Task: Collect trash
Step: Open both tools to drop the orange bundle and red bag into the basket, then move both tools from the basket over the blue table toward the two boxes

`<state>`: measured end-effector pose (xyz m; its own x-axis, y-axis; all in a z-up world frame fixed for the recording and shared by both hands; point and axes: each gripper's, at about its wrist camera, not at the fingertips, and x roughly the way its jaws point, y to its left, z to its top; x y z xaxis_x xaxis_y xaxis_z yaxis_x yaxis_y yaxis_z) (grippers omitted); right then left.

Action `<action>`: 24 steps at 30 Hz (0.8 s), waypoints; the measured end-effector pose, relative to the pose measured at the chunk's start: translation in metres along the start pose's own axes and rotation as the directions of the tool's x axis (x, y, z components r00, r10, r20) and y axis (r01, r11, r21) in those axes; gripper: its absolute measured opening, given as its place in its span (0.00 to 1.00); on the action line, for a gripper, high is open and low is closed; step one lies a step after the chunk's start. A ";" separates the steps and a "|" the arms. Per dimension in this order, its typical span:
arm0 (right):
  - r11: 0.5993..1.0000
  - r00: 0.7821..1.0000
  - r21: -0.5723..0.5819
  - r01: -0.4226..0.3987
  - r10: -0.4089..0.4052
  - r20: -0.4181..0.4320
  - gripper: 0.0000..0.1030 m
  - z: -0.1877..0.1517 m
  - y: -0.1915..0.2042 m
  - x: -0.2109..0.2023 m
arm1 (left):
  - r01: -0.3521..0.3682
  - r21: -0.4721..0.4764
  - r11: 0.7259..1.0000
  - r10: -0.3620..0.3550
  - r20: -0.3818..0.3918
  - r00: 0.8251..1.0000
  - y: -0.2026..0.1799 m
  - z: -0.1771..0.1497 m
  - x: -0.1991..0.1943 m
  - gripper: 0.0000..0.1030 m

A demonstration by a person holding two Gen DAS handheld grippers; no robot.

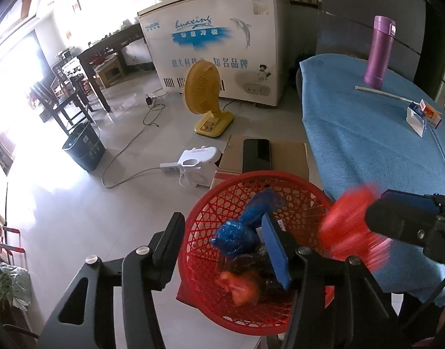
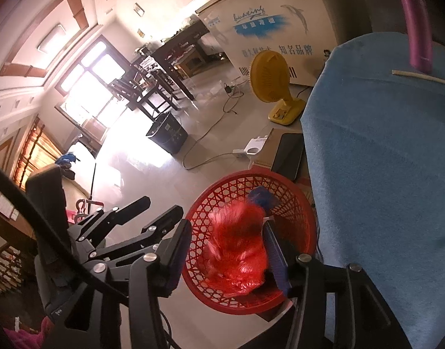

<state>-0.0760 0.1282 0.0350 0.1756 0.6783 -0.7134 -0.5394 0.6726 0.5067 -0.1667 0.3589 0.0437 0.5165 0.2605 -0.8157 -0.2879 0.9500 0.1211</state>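
Note:
A red mesh basket [image 1: 219, 212] stands on the floor beside the blue-covered table [image 1: 368, 151]. It holds a crumpled blue bag [image 1: 245, 229], dark wrappers and an orange piece [image 1: 242, 288]. My left gripper [image 1: 222, 247] is open and empty just above the basket. My right gripper [image 2: 225, 250] is open over the basket [image 2: 295, 203], with a blurred red plastic bag [image 2: 237, 250] between its fingers, falling loose. The same red bag [image 1: 350, 226] shows beside the right gripper's blue pads in the left wrist view.
On the table stand a purple flask [image 1: 378, 52], a pale stick [image 1: 382, 93] and small cartons [image 1: 426, 115]. On the floor are a cardboard box [image 1: 269, 157], a white heater [image 1: 197, 168], a yellow fan [image 1: 205, 96], cables, a dark bin [image 1: 84, 145] and a white freezer [image 1: 219, 43].

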 end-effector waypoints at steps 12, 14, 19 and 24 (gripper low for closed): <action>0.999 1.000 0.043 -0.005 0.005 0.019 0.53 -0.002 -0.014 -0.010 | -0.008 0.012 1.000 0.008 -0.014 1.000 -0.008 0.003 -0.001 0.57; 0.999 1.000 0.050 -0.006 0.005 0.024 0.53 -0.003 -0.017 -0.013 | -0.010 0.017 1.000 0.011 -0.012 1.000 -0.011 0.003 -0.002 0.57; 0.998 0.999 0.058 -0.010 0.008 0.044 0.53 -0.002 -0.022 -0.022 | -0.018 0.029 0.999 0.018 -0.009 1.000 -0.019 0.005 -0.006 0.60; 0.996 0.998 0.083 -0.017 0.011 0.066 0.53 -0.004 -0.033 -0.033 | -0.023 0.051 0.998 0.024 -0.006 1.000 -0.030 0.006 -0.010 0.60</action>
<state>-0.0670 0.0825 0.0400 0.2239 0.7039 -0.6741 -0.4721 0.6834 0.5568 -0.1583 0.3285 0.0520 0.5046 0.2818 -0.8160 -0.2582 0.9512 0.1689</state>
